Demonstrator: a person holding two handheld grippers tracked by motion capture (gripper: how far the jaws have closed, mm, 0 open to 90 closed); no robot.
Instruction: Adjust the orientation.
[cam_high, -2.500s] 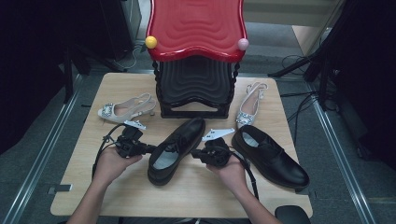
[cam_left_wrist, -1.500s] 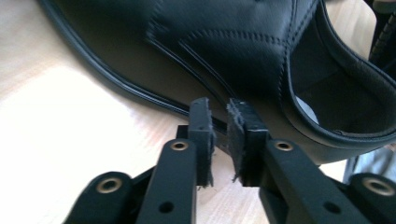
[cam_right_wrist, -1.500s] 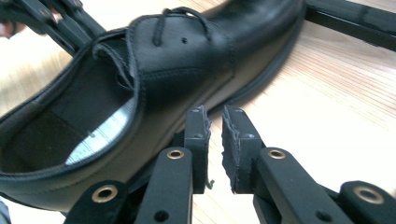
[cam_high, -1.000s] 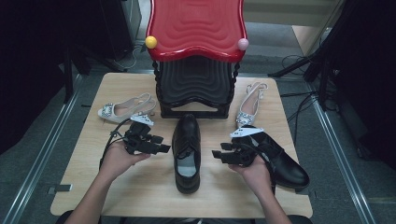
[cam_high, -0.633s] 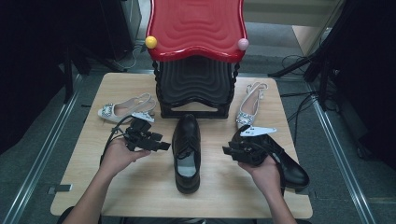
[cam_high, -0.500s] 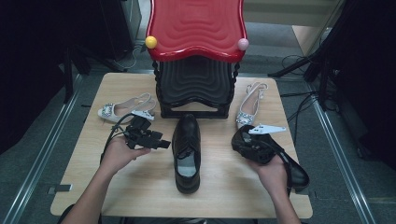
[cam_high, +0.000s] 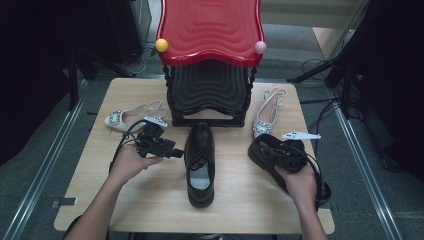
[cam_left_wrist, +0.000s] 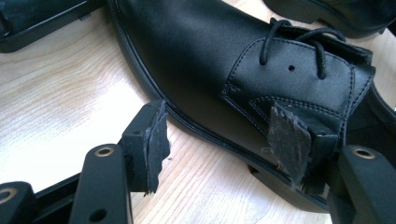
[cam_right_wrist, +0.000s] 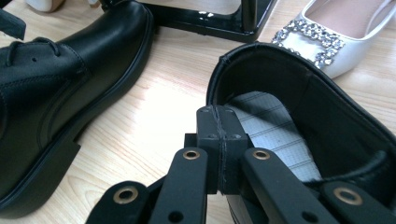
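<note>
Two glossy black lace-up shoes (cam_high: 200, 162) and two white jewelled slingbacks (cam_high: 131, 117) sit on my table (cam_high: 150, 210). My right claw (cam_right_wrist: 219, 140) pinches one black shoe's collar (cam_right_wrist: 261, 56); my left claw (cam_left_wrist: 219, 140) gapes beside the other.

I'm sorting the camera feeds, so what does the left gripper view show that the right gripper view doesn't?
Left gripper view: the left tongs, just opened, gripping nothing, and the laces. Right gripper view: the right tongs, just closed with nothing seen between, the insole of the other black shoe, a white jewelled shoe. Both: the middle black shoe and the wooden table.
</note>
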